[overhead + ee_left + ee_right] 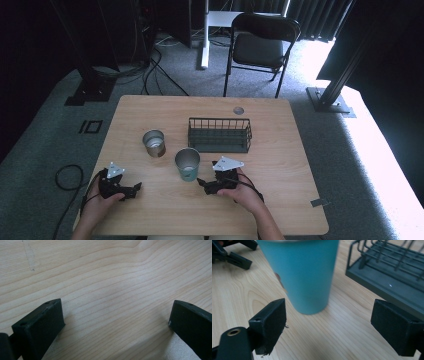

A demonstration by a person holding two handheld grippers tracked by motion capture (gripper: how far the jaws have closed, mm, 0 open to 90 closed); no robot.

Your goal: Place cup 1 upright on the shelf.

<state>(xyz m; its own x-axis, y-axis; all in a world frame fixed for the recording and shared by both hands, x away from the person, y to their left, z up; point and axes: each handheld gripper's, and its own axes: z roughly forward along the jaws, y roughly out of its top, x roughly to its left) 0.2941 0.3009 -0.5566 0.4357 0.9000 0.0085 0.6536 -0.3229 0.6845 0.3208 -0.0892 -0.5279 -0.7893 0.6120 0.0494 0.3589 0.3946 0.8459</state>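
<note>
A teal cup (188, 163) stands upright near the middle of the wooden table (150, 215). My right gripper (201, 183) rests just right of it, open, pointing at it. In the right gripper view the teal cup (305, 275) stands close ahead of my right gripper (329, 320), apart from both jaws. A bare metal cup (154, 143) stands upright further left. My left gripper (136, 188) lies at the table's front left, open. In the left gripper view my left gripper (115, 322) has only bare wood between its jaws.
A dark wire rack (220, 134) stands behind the teal cup; in the right gripper view the rack (387, 272) is at the upper right. A round grommet (238, 110) sits near the table's far edge. A folding chair (260, 45) stands beyond.
</note>
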